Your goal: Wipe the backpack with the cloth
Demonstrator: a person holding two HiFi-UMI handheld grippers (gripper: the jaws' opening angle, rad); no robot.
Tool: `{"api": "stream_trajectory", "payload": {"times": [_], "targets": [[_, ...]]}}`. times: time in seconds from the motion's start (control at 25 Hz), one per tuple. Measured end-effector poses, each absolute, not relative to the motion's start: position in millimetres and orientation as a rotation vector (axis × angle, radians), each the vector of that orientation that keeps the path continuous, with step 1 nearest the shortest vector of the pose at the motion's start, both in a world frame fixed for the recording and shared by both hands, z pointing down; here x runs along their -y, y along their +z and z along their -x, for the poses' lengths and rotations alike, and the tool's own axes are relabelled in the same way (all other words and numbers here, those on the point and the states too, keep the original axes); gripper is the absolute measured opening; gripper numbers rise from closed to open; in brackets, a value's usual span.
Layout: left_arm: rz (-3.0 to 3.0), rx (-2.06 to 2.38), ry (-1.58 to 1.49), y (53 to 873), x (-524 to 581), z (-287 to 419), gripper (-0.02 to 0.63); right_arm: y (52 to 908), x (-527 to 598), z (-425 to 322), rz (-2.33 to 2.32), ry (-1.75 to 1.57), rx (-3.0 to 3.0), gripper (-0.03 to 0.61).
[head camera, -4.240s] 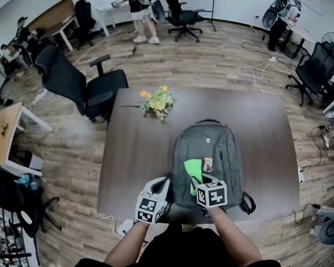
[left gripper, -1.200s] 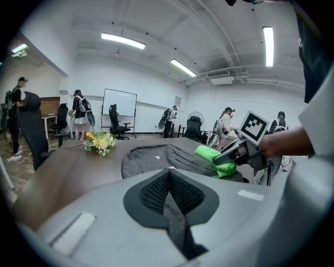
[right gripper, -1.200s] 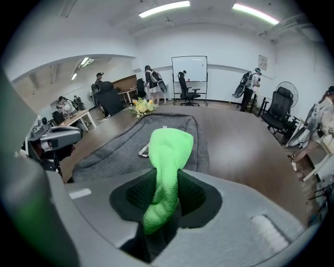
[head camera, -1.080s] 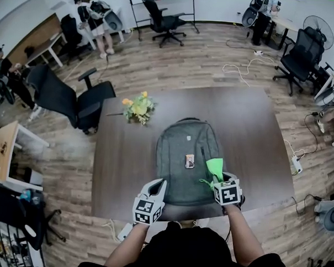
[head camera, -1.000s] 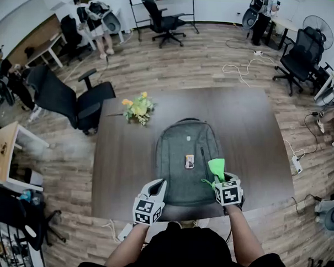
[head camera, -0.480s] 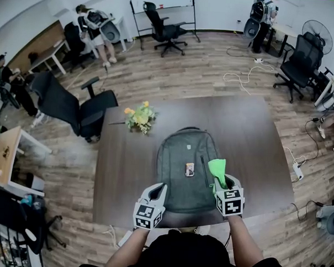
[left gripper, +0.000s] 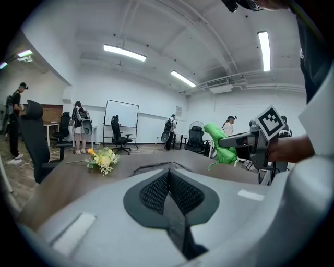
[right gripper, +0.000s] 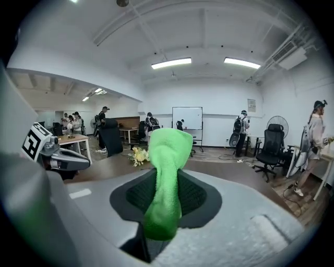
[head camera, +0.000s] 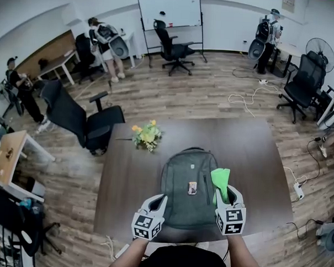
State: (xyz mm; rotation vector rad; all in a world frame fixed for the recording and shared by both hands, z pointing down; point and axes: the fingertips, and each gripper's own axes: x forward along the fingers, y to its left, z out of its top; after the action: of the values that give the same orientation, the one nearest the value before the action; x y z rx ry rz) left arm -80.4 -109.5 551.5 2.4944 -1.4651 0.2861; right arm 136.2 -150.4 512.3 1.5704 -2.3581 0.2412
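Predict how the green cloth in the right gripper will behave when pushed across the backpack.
Probably floppy: the green cloth bunches, and its top folds over above the jaws of the right gripper. Likely light: one pinch holds it up. Its fuzzy nap may drag on the backpack rather than slide.

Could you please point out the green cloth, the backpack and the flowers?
green cloth (right gripper: pixel 166 172): right gripper view, its middle fold.
backpack (head camera: pixel 186 167): head view, upper front panel.
flowers (head camera: pixel 146 136): head view, yellow blooms.
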Motion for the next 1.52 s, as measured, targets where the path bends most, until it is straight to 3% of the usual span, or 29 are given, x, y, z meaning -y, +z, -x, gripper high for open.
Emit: {"api": "stream_trajectory", "payload": {"times": [0.52, 1.52], "targets": [[-2.634, 1.561, 0.102, 463, 115, 75, 0.017, 432, 145, -121, -1.578, 0.002, 2.492, 0.105], [-2.662, 1.594, 0.091, 449, 112, 63, 0.017, 416, 133, -122, -1.61, -0.113, 2.582, 0.1]]}}
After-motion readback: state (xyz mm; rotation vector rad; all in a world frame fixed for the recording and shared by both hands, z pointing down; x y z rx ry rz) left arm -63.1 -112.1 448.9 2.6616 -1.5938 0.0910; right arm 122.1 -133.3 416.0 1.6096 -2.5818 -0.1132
